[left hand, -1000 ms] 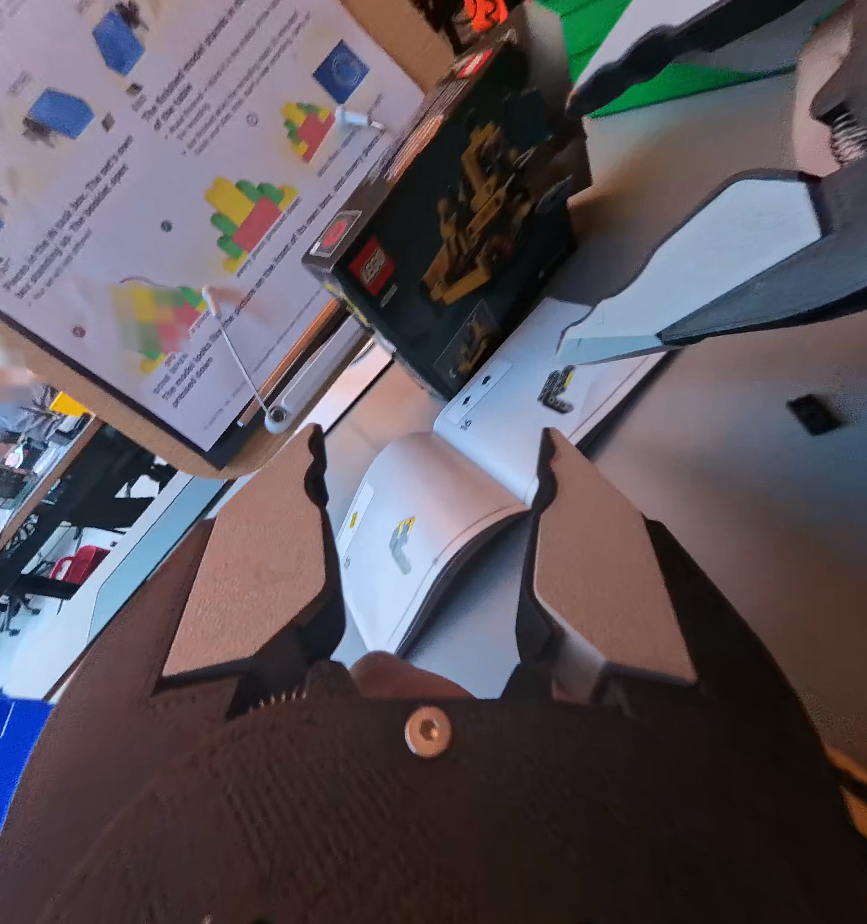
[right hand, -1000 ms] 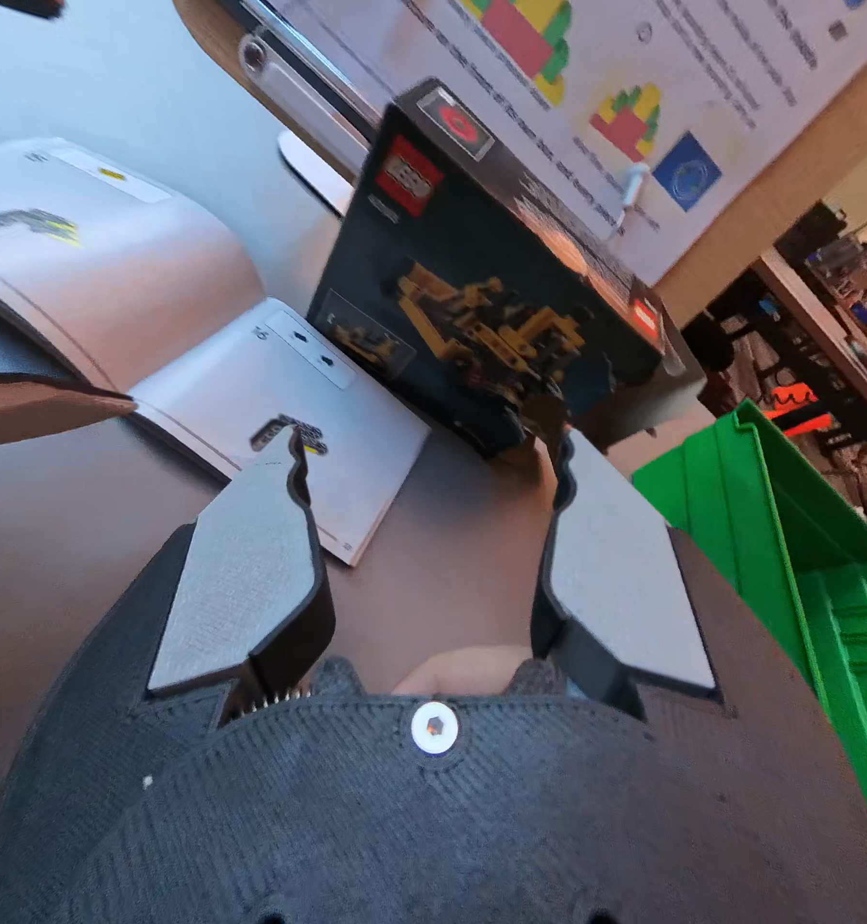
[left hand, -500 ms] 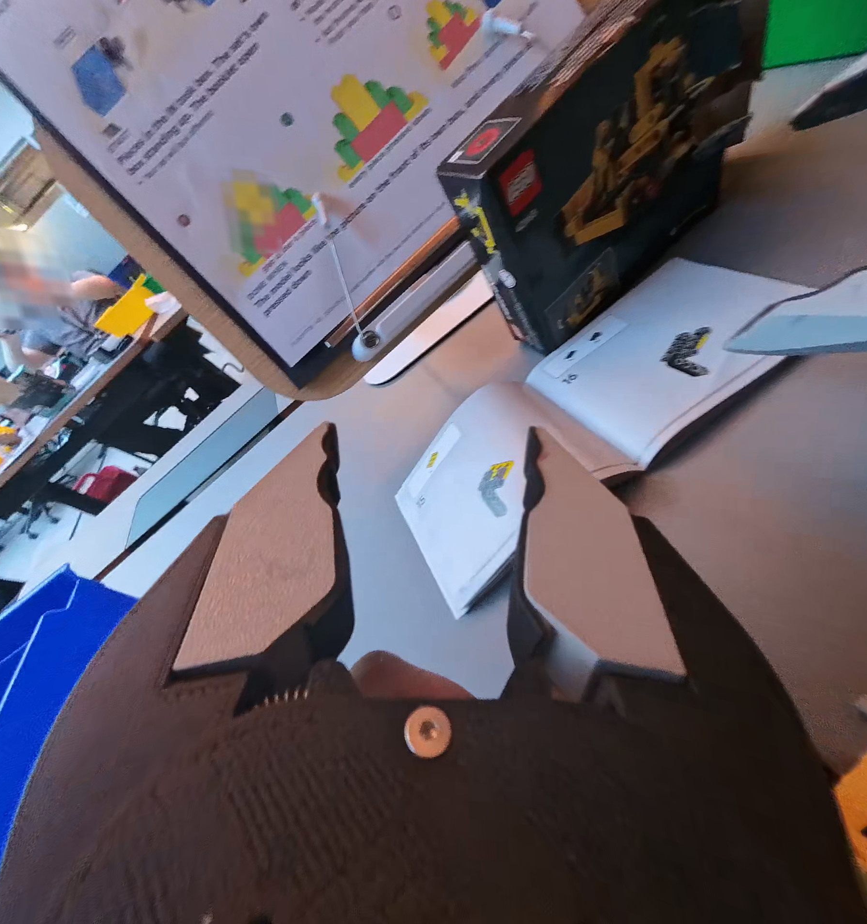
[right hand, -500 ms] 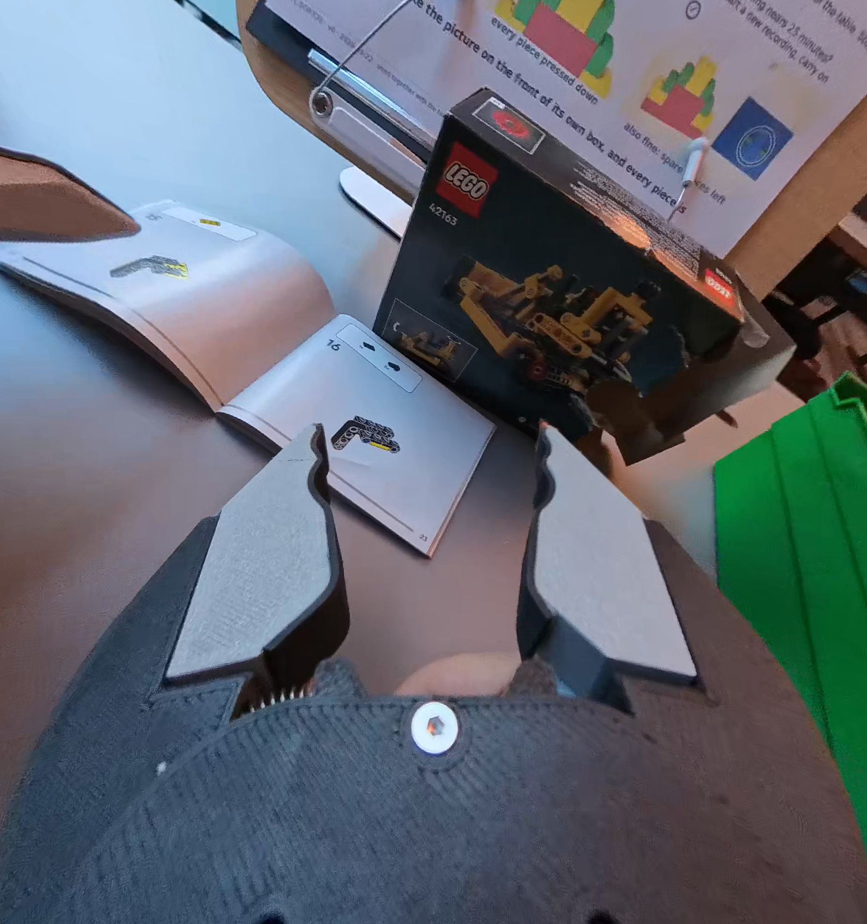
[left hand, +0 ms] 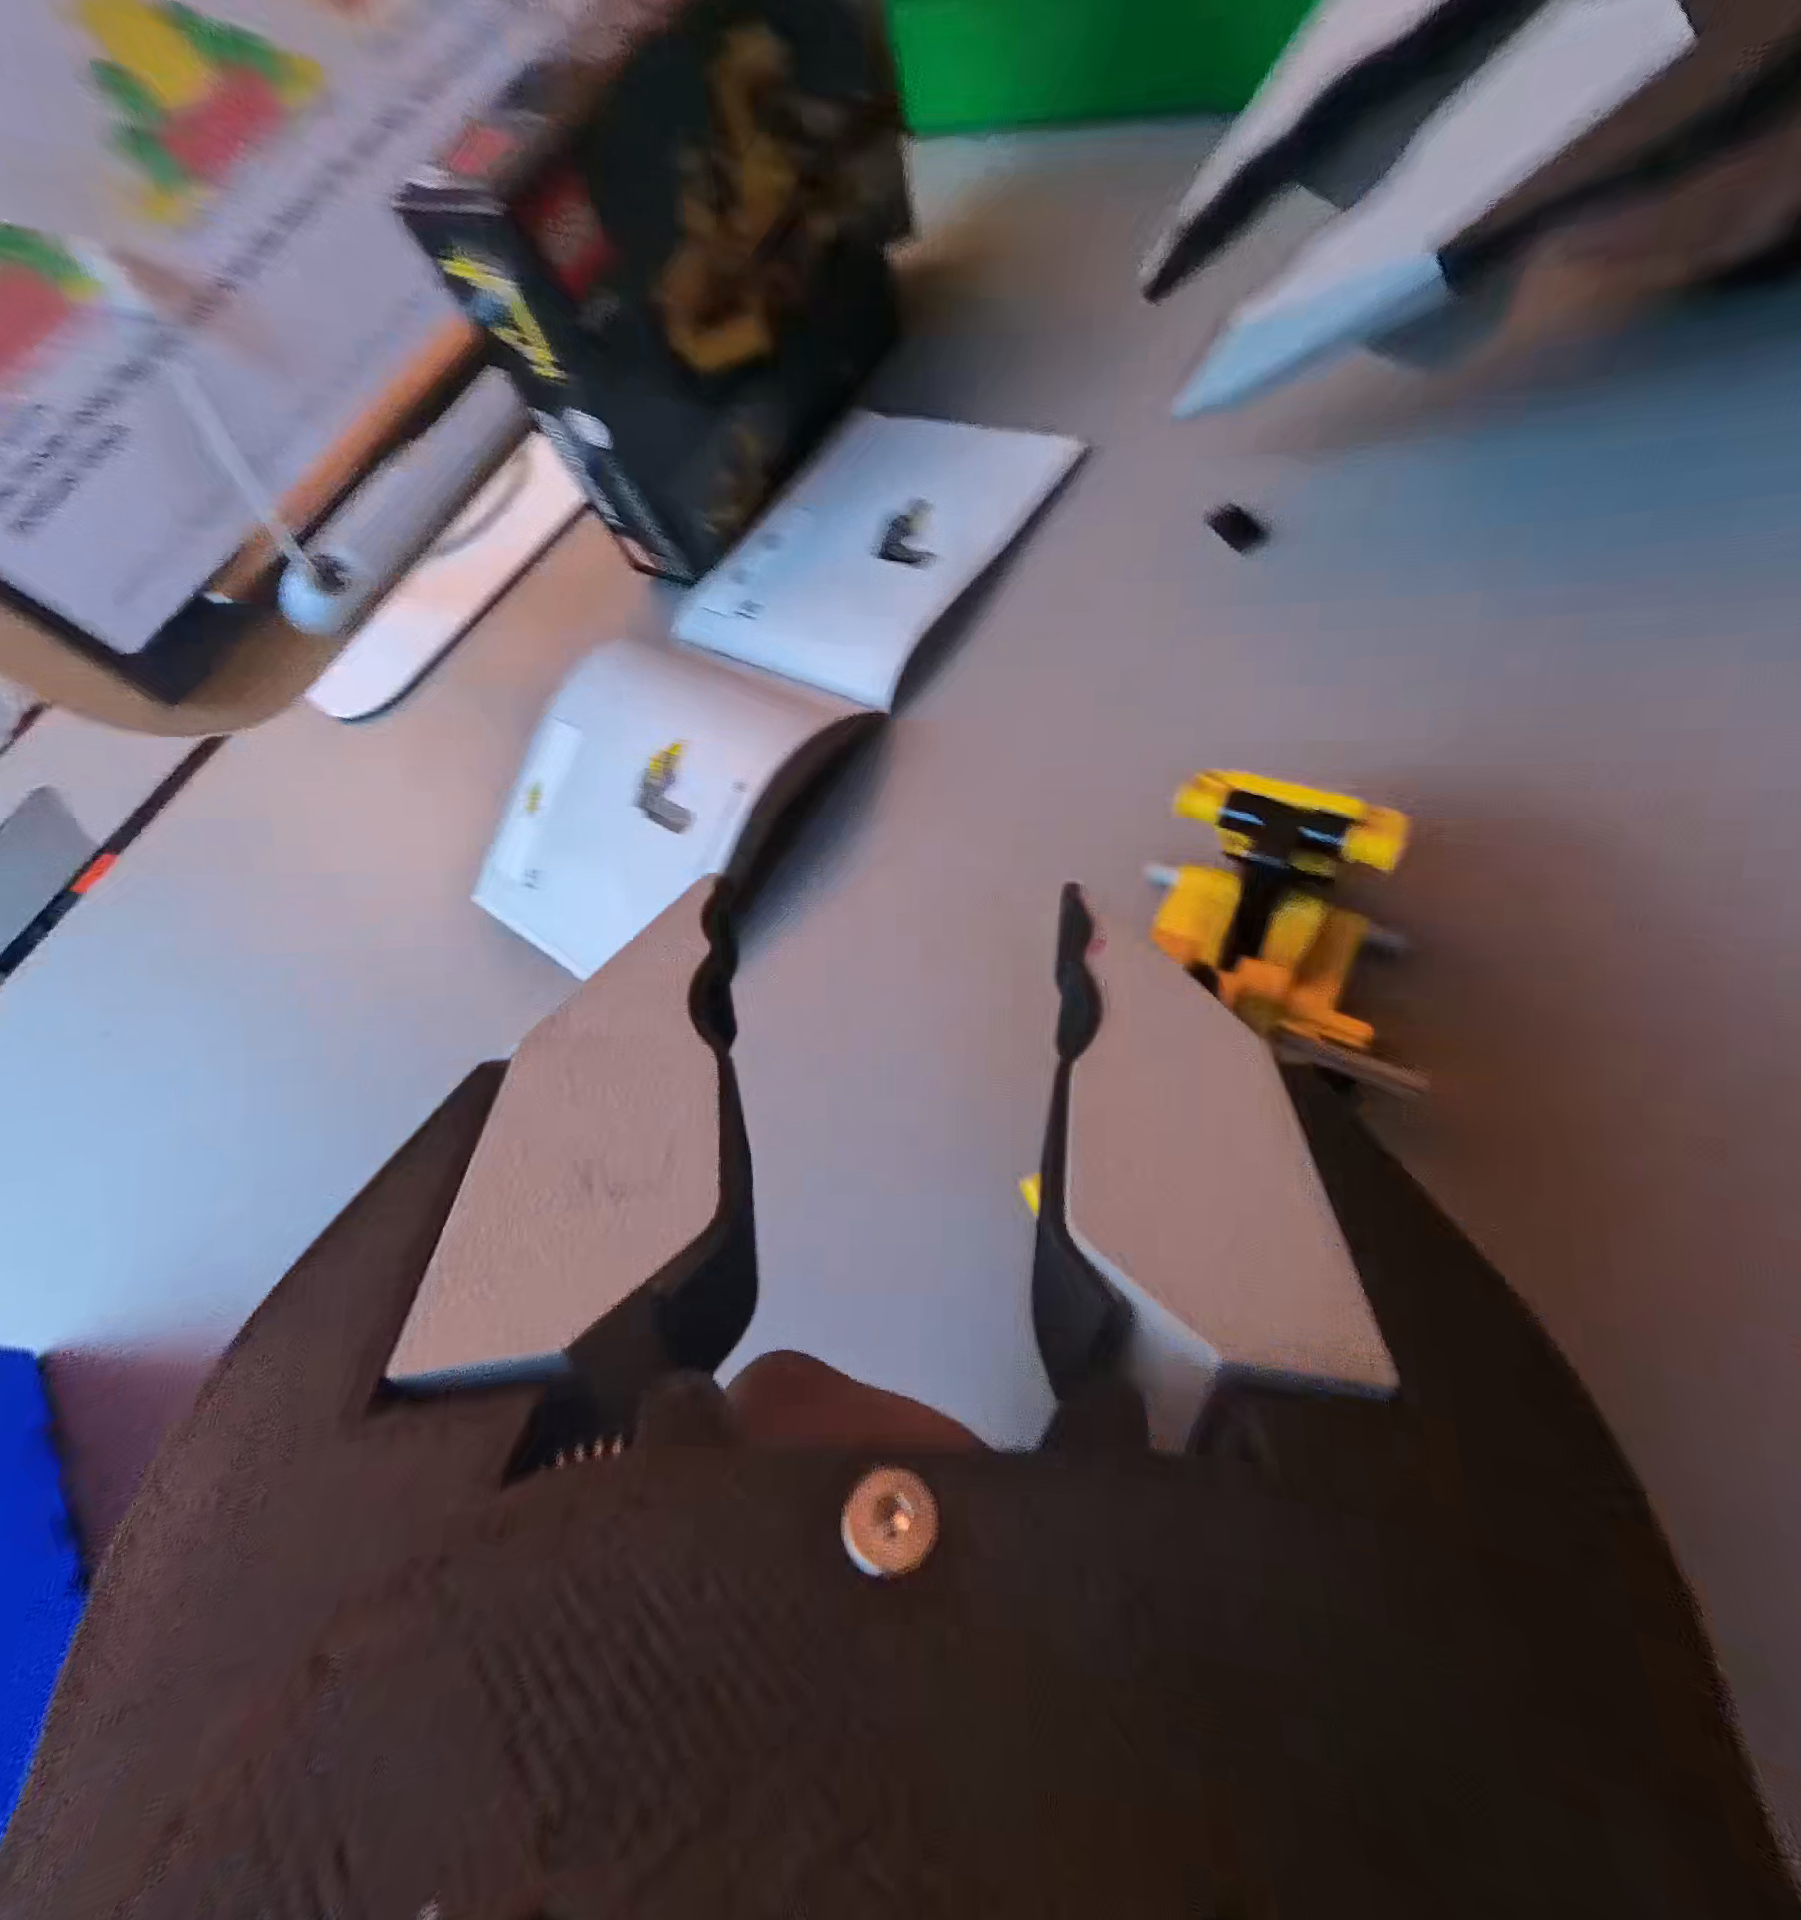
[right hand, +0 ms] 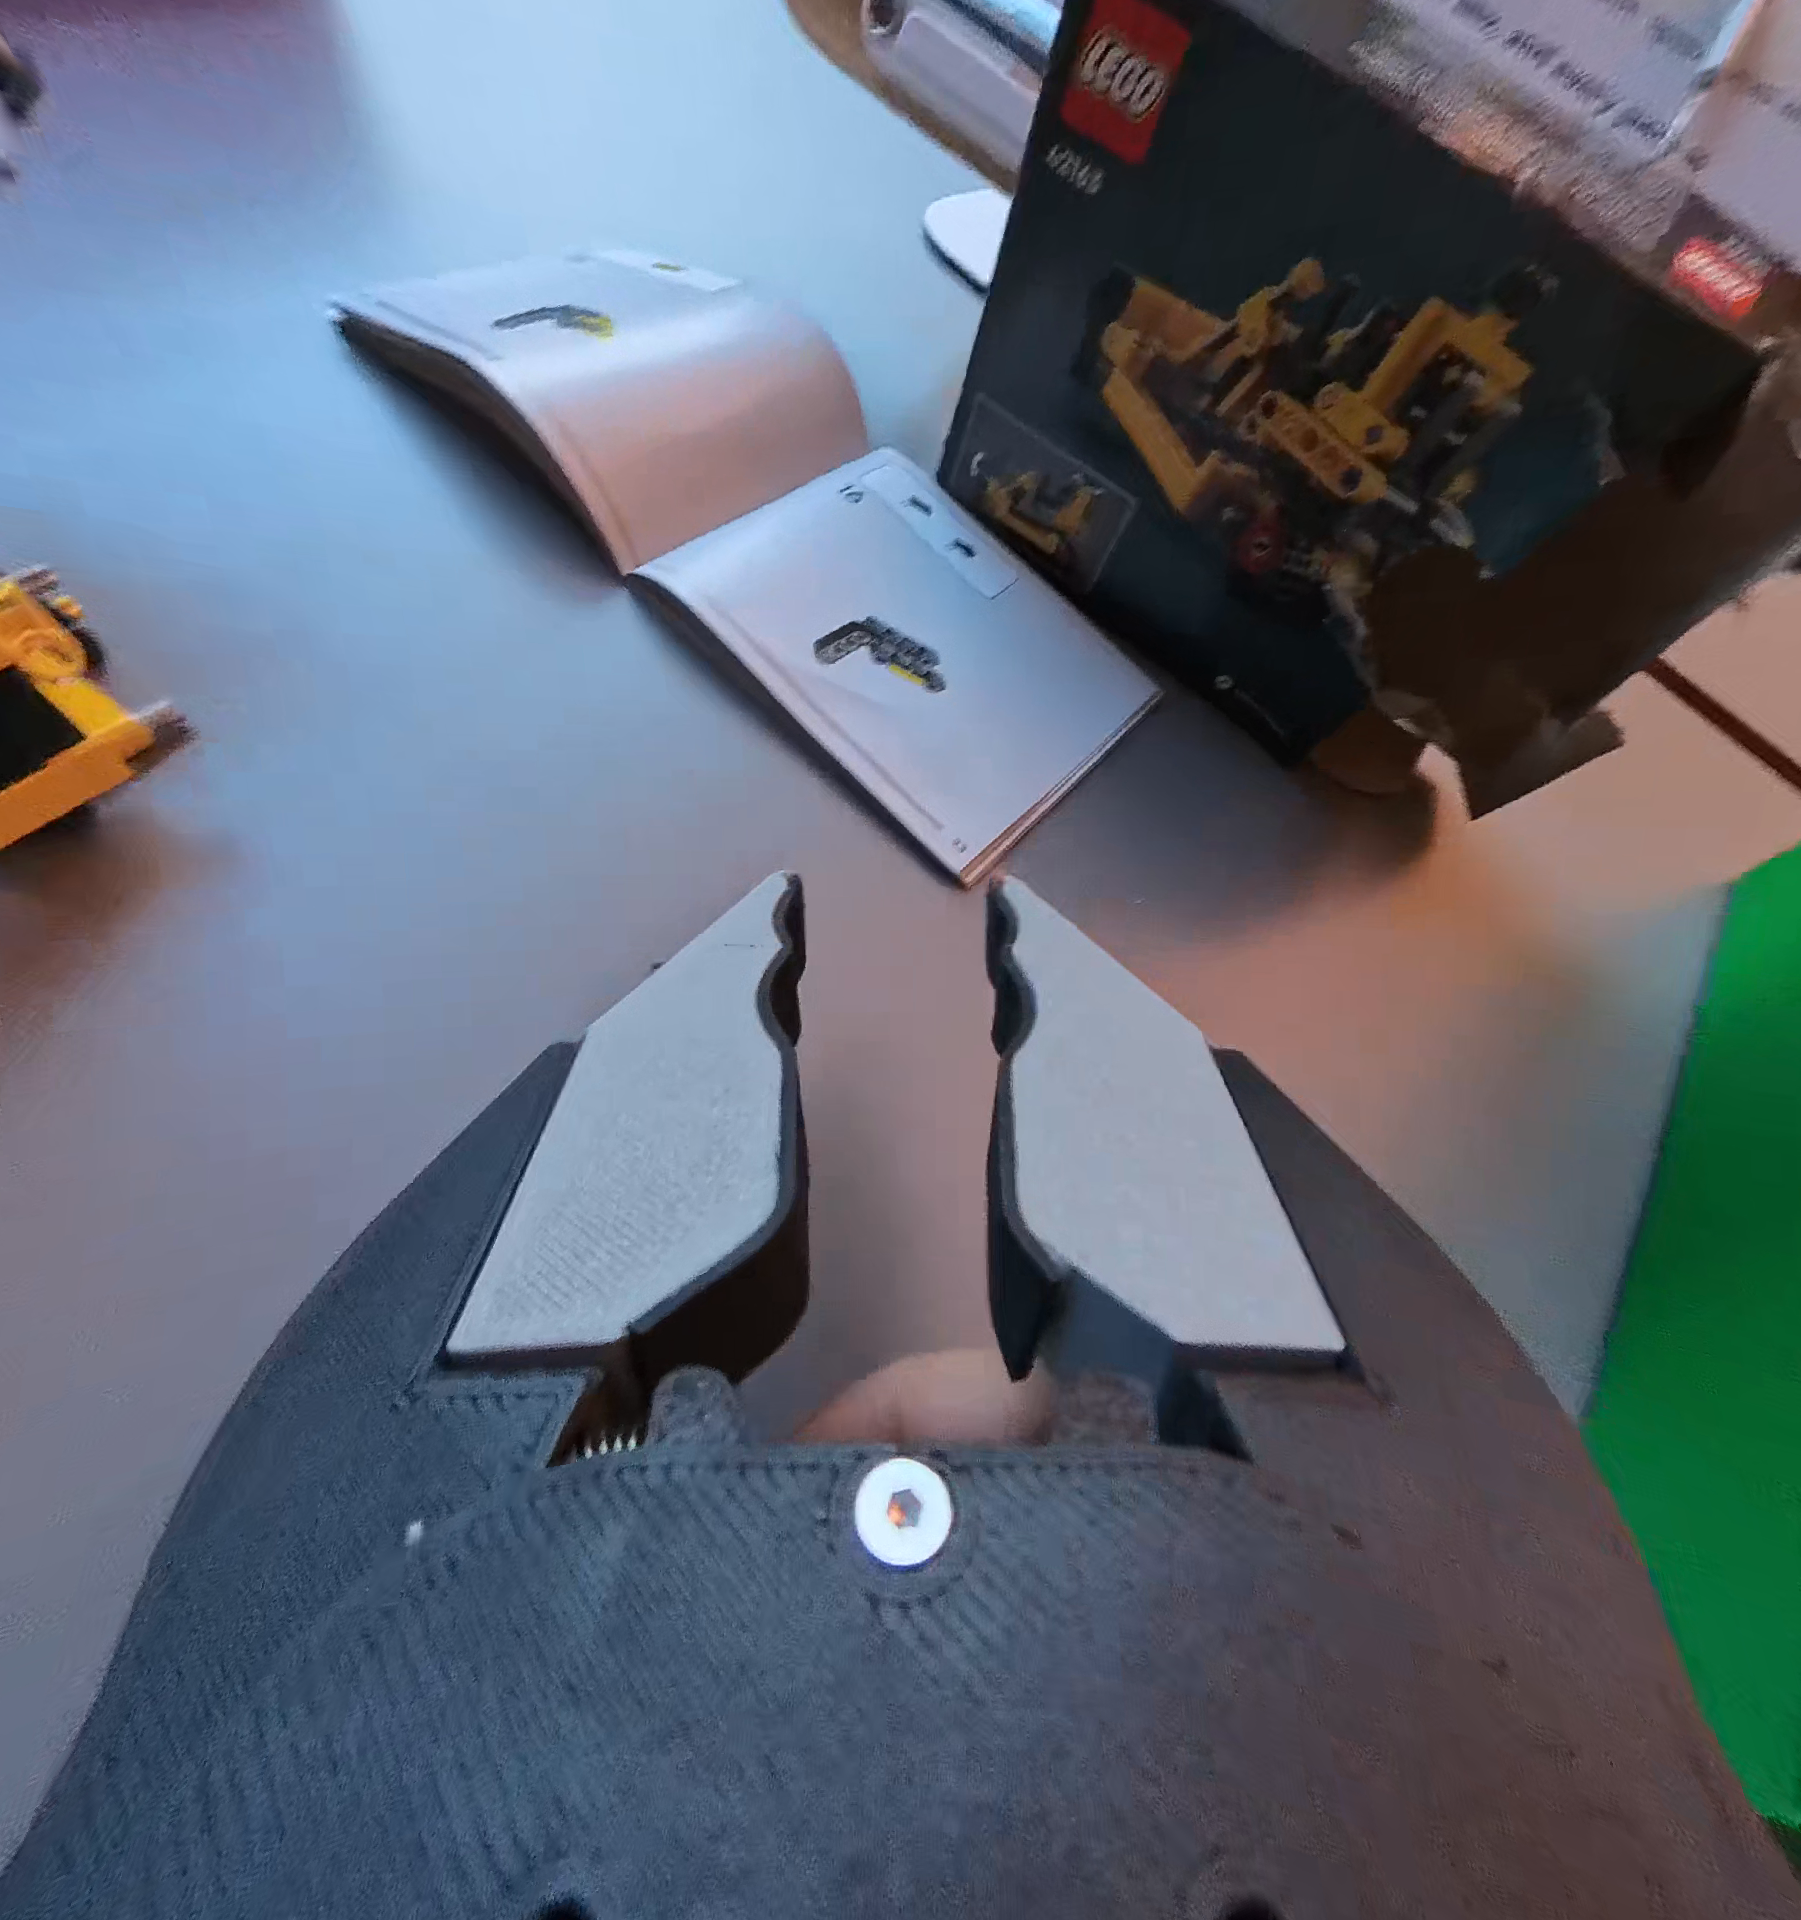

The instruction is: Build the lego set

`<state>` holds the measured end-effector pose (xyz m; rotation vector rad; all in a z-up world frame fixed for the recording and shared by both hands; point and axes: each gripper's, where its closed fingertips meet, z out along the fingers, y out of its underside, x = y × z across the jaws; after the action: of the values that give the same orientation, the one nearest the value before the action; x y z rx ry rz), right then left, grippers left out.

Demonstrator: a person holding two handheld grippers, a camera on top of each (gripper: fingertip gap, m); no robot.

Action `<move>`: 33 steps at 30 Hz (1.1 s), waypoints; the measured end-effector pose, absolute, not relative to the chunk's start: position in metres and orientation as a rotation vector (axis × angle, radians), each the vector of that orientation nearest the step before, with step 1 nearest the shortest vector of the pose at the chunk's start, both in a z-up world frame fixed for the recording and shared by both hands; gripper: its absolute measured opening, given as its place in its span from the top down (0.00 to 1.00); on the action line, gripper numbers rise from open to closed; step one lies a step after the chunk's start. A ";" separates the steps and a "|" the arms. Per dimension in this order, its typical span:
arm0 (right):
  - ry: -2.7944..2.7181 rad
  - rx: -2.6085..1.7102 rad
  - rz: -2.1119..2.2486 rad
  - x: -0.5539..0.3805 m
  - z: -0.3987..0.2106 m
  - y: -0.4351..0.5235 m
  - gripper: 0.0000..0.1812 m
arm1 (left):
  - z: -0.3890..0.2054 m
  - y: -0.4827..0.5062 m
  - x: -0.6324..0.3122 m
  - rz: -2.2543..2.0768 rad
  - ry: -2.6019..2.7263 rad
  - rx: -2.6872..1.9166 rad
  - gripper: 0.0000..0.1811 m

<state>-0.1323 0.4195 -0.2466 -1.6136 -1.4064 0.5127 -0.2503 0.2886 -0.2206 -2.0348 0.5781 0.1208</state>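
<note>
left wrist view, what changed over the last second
The left gripper drew back from the board, so the yellow model is now in view beside it. The right gripper narrowed but holds nothing. Booklet and box stayed put.

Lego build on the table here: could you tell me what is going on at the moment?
A person holds two grippers above a grey table; neither the left gripper nor the right gripper holds anything, and both are open. A partly built yellow and black model sits on the table just right of the left gripper. The instruction booklet lies open in front of the upright set box. A small black piece lies loose farther off.
</note>
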 end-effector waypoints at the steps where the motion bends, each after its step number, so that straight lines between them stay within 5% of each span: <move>1: -1.437 -1.617 0.552 -0.131 -0.249 0.417 0.87 | -0.225 0.286 -0.245 0.133 0.627 -2.054 0.65; 19: -1.719 -1.676 0.653 -0.130 -0.277 0.388 0.84 | -0.241 0.268 -0.193 -0.108 0.803 -2.268 0.59; 27: -1.935 -1.542 0.925 -0.132 -0.273 0.324 0.88 | -0.266 0.269 -0.175 -0.283 1.114 -2.369 0.78; 33: -1.904 -1.483 1.083 -0.127 -0.258 0.316 0.86 | -0.269 0.255 -0.168 -0.391 1.504 -2.260 0.81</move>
<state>-0.1265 0.3163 -0.2577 -1.4833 -1.9038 1.0833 -0.1683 0.2550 -0.2686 -2.2596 1.5037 -0.3905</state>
